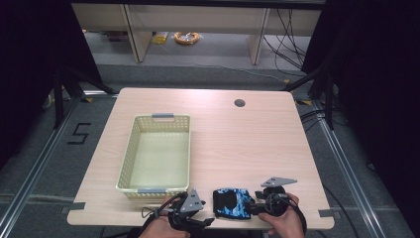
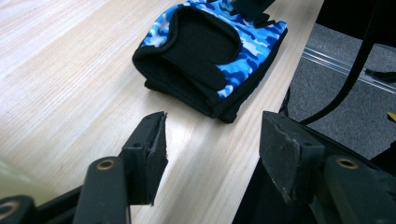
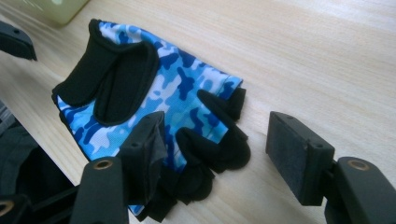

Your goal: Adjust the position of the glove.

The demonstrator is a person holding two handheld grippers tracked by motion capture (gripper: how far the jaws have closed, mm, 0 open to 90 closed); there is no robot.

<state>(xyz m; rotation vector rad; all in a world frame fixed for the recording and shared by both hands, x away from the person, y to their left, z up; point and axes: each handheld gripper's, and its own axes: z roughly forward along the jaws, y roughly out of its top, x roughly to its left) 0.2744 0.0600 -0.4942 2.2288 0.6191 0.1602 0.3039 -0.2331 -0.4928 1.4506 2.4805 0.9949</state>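
well, a fingerless glove in blue camouflage print with black trim lies flat at the near edge of the light wooden table, between the two hand-held grippers; it has a black wrist strap folded across its back, and its short black finger stubs point toward the right gripper; the left gripper sits at the table's near edge just left of the glove, held in the person's left hand; in the left gripper view its jaws stand wide apart with nothing between them, one over the wood and the other out past the table edge, and the glove lies just ahead of them, untouched; the right gripper is at the glove's right side, held in the person's right hand, with the grey three-cornered plate on top; in the right gripper view its jaws are also spread wide, one jaw over the glove's finger end and the other over bare wood beside it, neither closed on the fabric; a pale yellow perforated plastic basket with grey handles stands on the left part of the table, near the left gripper but apart from the glove; a small dark round hole shows in the tabletop toward the far right.
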